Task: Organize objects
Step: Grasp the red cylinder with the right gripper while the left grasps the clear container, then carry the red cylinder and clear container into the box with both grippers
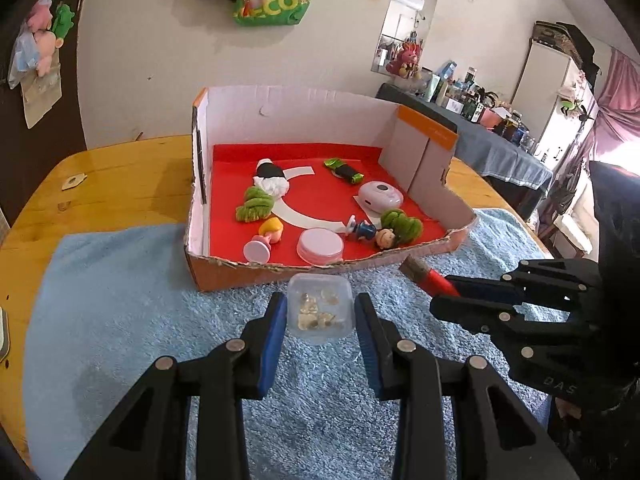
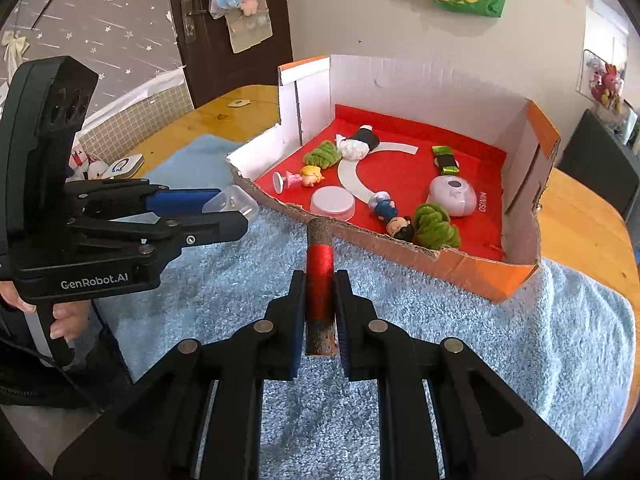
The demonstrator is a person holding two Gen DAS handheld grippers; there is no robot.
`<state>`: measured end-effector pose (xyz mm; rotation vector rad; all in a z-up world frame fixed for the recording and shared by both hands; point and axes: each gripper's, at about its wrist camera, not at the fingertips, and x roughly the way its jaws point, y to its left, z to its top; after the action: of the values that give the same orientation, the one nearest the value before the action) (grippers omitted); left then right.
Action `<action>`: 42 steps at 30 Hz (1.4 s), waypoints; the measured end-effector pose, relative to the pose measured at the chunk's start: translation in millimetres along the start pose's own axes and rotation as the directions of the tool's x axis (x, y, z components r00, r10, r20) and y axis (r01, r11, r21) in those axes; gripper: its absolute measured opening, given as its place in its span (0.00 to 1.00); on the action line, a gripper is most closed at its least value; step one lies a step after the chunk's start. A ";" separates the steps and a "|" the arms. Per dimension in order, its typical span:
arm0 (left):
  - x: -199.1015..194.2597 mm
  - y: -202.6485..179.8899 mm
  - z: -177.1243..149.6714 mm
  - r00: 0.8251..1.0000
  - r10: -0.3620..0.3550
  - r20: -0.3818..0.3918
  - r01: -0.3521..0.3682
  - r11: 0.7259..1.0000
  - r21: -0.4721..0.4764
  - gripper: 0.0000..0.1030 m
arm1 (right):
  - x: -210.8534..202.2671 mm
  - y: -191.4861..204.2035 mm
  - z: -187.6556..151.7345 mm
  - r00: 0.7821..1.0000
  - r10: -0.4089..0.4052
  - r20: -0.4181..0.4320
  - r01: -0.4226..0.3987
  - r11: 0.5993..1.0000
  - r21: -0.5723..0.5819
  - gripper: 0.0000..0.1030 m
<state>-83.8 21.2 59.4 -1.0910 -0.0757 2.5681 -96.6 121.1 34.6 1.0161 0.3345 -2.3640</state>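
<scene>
Both claws sit low in the frame, over the blue towel (image 2: 460,320). Left claw (image 1: 320,310) squeezes a small clear tub (image 1: 321,307) with little shiny bits inside, its two blue pads touching the tub's sides. Right claw (image 2: 320,300) is pinched narrow on a red stick (image 2: 320,280) with rough brown ends, which points up toward the cardboard box (image 2: 400,256). Inside the box, on its red floor in the middle of the frame, lie two small dolls, green fuzzy lumps and a white round lid (image 2: 333,199).
</scene>
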 end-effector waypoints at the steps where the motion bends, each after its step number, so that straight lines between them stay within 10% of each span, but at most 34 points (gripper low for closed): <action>1: -0.3 -0.5 0.0 1.000 -0.001 0.000 0.001 1.000 0.002 0.35 | 0.0 0.2 0.0 1.000 -0.001 0.000 0.001 1.000 0.001 0.13; 20: 7.0 -3.7 50.3 0.999 -0.045 -0.002 0.045 0.999 0.014 0.35 | 4.5 -31.6 57.9 1.000 -0.002 0.006 0.001 1.000 0.027 0.13; 42: 121.5 16.2 103.5 0.977 -0.031 -0.212 0.043 0.998 0.051 0.35 | 122.6 -102.8 123.7 0.958 0.021 -0.286 0.011 0.994 0.111 0.13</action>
<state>-239.9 55.8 45.5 -1.3203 0.0277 2.3909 -298.3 107.1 31.4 1.4165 0.3074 -2.2510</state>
